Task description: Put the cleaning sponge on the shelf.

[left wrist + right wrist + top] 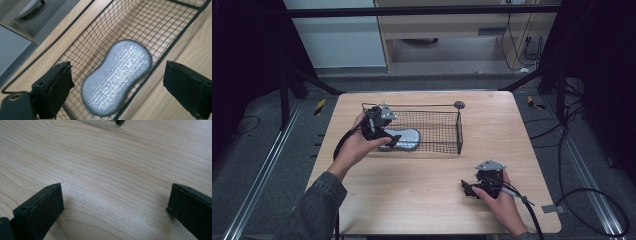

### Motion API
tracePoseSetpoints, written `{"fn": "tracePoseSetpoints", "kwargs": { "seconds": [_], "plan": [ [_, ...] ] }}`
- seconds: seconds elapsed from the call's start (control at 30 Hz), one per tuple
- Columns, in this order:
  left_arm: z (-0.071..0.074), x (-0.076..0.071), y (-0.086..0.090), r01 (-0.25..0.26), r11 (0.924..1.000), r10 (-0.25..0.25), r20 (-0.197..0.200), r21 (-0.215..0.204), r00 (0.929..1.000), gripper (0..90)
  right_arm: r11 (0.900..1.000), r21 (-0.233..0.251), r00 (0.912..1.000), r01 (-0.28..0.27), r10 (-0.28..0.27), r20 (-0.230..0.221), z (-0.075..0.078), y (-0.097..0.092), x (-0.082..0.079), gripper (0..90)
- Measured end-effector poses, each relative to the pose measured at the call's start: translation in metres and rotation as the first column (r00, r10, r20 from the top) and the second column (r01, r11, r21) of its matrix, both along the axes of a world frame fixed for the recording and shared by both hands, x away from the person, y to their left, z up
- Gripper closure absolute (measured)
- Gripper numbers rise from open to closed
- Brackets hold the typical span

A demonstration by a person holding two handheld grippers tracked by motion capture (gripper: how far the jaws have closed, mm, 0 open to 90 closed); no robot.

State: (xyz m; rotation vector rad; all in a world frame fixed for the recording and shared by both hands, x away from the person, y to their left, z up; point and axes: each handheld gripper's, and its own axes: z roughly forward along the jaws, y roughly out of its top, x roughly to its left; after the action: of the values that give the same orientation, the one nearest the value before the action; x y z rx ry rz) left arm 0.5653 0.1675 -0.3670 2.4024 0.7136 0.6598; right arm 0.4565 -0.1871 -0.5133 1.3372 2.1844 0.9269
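My left gripper (117,82) hovers over the sponge (117,77) lying in the basket (447,145), fingers spread wide (ready to grab, I'd judge). My right gripper (472,189) rests released on the desk (422,190).

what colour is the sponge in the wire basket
Silvery grey with a shiny woven texture; the sponge shows best in the left gripper view.

Dim, dark-edged high view with an evenly lit table (422,190); gripper views are bright, soft-shadowed and slightly blurred.
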Motion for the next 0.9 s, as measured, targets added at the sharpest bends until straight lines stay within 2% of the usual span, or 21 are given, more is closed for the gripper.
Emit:
{"fn": "tracePoseSetpoints", "kwargs": {
  "seconds": [0.2,0.3,0.47,0.8,0.9],
  "plan": [
    [-0.001,-0.016,-0.004,-0.01,0.999,0.01,-0.013,-0.044,0.9999,6.9,1.0,0.0,1.0,0.0,0.0,0.0,0.0,0.0,0.0,0.4],
    [-0.003,-0.024,-0.006,0.004,0.9989,-0.005,-0.016,-0.047,0.9999,6.5,1.0,0.0,1.0,0.002,-0.002,0.0,0.0,0.0,0.0,0.4],
    [-0.006,-0.031,-0.008,0.001,0.9987,-0.002,-0.013,-0.052,0.9999,6.0,1.0,0.0,1.0,0.002,-0.002,0.0,0.0,0.0,0.0,0.4],
    [-0.013,-0.047,0.0,-0.021,0.9965,0.019,-0.024,-0.081,0.9995,5.0,1.0,0.0,1.0,0.002,-0.002,0.0,0.0,0.0,0.0,0.4],
    [-0.015,-0.051,0.006,-0.043,0.9943,0.041,-0.027,-0.097,0.9988,4.5,1.0,0.0,1.0,0.002,-0.002,0.0,0.0,0.0,0.0,0.4]
  ]
}}
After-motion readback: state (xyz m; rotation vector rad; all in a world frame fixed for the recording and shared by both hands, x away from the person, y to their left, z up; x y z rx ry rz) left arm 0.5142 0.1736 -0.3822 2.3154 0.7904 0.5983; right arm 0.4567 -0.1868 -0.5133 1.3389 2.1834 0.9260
